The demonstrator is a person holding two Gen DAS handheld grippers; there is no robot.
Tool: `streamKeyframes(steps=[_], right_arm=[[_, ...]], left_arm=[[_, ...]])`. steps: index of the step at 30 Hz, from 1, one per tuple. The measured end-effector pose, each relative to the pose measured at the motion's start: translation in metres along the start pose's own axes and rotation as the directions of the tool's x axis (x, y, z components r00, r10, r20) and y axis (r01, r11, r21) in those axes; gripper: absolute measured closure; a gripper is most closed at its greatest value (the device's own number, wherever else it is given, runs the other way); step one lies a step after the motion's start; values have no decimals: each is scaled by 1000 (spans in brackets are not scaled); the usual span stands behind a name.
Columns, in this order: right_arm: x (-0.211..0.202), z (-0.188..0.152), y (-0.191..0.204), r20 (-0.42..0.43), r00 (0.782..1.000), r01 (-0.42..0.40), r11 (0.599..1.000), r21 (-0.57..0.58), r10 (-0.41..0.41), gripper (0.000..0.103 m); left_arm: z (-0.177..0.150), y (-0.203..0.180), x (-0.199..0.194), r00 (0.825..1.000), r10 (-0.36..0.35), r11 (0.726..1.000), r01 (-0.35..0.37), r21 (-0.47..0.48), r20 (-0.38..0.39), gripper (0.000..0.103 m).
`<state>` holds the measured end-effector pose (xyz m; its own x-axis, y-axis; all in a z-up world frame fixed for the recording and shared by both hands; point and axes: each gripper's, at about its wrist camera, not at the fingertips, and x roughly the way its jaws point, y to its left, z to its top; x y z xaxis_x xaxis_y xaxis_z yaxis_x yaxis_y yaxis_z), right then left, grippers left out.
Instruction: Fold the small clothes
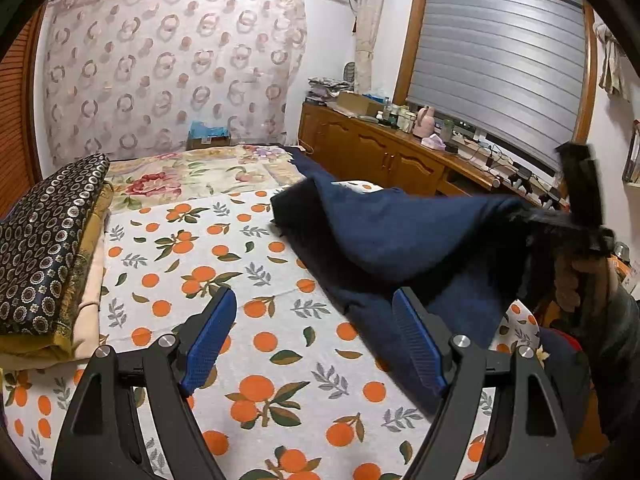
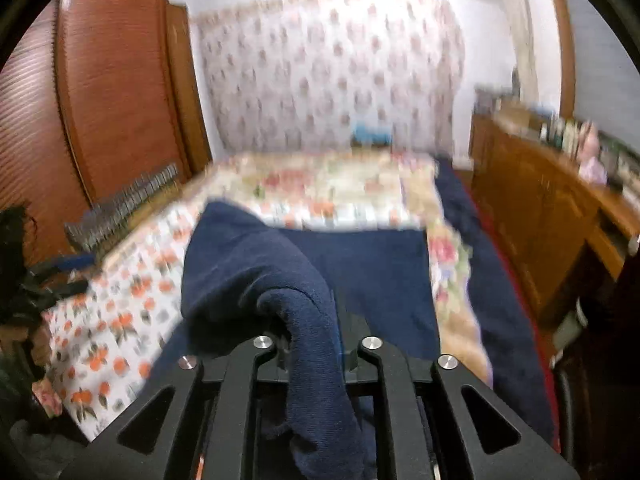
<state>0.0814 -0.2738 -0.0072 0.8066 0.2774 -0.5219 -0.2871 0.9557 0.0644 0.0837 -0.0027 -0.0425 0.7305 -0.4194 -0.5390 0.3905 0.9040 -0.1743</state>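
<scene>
Right gripper is clamped on the navy garment's near edge, lifted off the orange-print sheet; your left gripper, jaws apart and empty, sits just left of the garment.

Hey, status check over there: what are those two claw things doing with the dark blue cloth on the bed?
Right gripper shut on navy knit garment, one edge lifted. Left gripper open, empty, above orange-print sheet. Nothing in the way.

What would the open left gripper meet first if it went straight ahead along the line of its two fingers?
Probably the orange-print sheet on the bed: the left gripper tilts down toward bare sheet, with the navy garment just to the right of that line. Depth is hard to judge.
</scene>
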Motion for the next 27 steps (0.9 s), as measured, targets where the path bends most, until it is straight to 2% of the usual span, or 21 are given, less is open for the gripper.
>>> streamKeyframes(steps=[3,4,5,8,10,15,19,24,27], right_arm=[[21,-7,-11,-89,992,83,996,-17,-84,75],[23,-6,-11,-94,990,101,994,-31,-103,67],[24,-5,-12,-89,988,119,992,-38,-122,55],[19,5,-9,-38,993,114,993,-11,-114,39],[11,10,-4,-7,995,104,995,0,-104,34],[-1,10,19,53,997,56,998,-39,-53,33],[-5,5,35,57,998,-8,996,-88,13,33],[10,-9,36,-5,997,-76,987,-139,76,33],[17,-4,30,-80,985,-163,973,-164,151,33]], left_arm=[[0,-3,1,1000,12,1000,-12,14,-2,22],[0,-3,1,1000,17,1000,-17,15,-2,22],[0,-3,2,1000,19,1000,-19,14,-2,22],[0,-4,3,1000,16,1000,-16,13,-5,22],[0,-6,4,1000,21,1000,-20,19,-6,22],[-1,-8,5,1000,19,1000,-19,21,-2,22],[-1,-9,5,1000,19,1000,-19,24,-5,22],[-2,-9,5,1000,22,999,-22,24,-7,22],[-3,-7,7,1000,20,1000,-20,19,-11,22]])
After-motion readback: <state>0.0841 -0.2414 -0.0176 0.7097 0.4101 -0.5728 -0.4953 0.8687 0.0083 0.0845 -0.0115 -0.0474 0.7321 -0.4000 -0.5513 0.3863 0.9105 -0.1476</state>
